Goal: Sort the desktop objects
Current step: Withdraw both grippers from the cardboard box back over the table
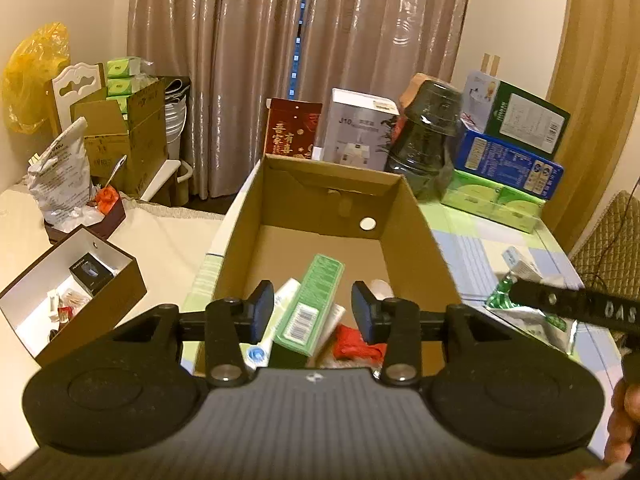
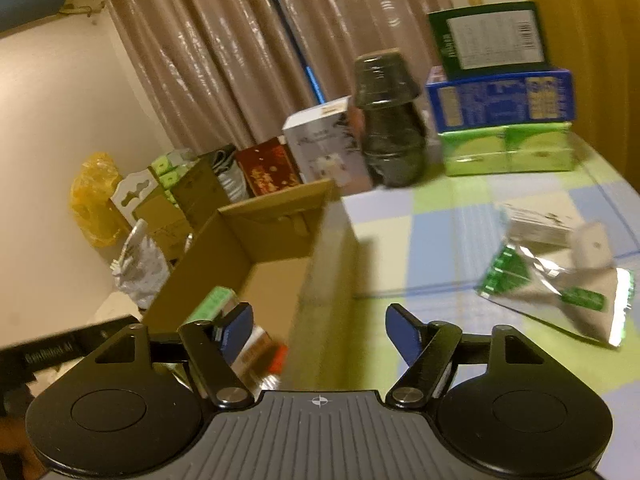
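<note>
An open cardboard carton (image 1: 404, 216) stands on the checked tablecloth. Inside it lie a green box (image 1: 316, 300), a white tube (image 1: 280, 300) and a red packet (image 1: 352, 344). My left gripper (image 1: 313, 310) hangs over the carton's near end, open, its pads on either side of the green box with a small gap to it. My right gripper (image 2: 320, 332) is open and holds nothing, above the carton's right wall (image 2: 320, 264). To its right on the cloth lie a silver and green foil pouch (image 2: 560, 296) and a small white box (image 2: 536, 224).
Behind the carton stand a red box (image 1: 290, 128), a white box (image 1: 360, 128), stacked dark pots (image 1: 424, 148) and a pile of green and blue boxes (image 1: 508, 156). A brown box with a white inside (image 1: 36, 296) sits at the left. A person's hand (image 1: 624, 420) shows at the right edge.
</note>
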Demonstrator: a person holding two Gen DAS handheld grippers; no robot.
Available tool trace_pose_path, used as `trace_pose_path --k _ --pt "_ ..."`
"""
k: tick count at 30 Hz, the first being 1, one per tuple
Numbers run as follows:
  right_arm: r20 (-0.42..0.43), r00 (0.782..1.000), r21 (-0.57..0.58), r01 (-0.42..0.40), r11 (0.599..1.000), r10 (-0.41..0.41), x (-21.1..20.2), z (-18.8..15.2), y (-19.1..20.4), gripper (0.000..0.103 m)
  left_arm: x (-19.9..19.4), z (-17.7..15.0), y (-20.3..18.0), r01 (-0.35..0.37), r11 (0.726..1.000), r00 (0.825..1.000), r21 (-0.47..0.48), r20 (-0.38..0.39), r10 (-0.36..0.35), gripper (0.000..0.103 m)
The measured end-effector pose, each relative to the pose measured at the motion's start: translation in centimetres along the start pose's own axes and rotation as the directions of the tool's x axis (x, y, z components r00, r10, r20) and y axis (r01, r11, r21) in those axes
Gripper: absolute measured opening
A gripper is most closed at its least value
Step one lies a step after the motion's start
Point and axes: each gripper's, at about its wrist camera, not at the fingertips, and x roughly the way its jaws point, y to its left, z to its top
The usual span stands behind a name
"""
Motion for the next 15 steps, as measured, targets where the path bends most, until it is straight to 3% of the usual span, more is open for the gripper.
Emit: trace_pose_path --k 3,15 --pt "-0.001 1.000 0.019 0.020 1.000 -0.020 -2.2 -1.0 -1.3 0.077 -1.4 -0.7 -1.0 0.007 1.000 1.000 -0.007 -0.002 -0.007 0.043" --pt "0.009 0.995 -0.020 0.101 0.995 -0.101 -8.9 -2.4 -5.1 0.096 -5.5 -3.3 -7.3 0.027 0.999 1.000 0.032 -0.014 -0.027 0.080"
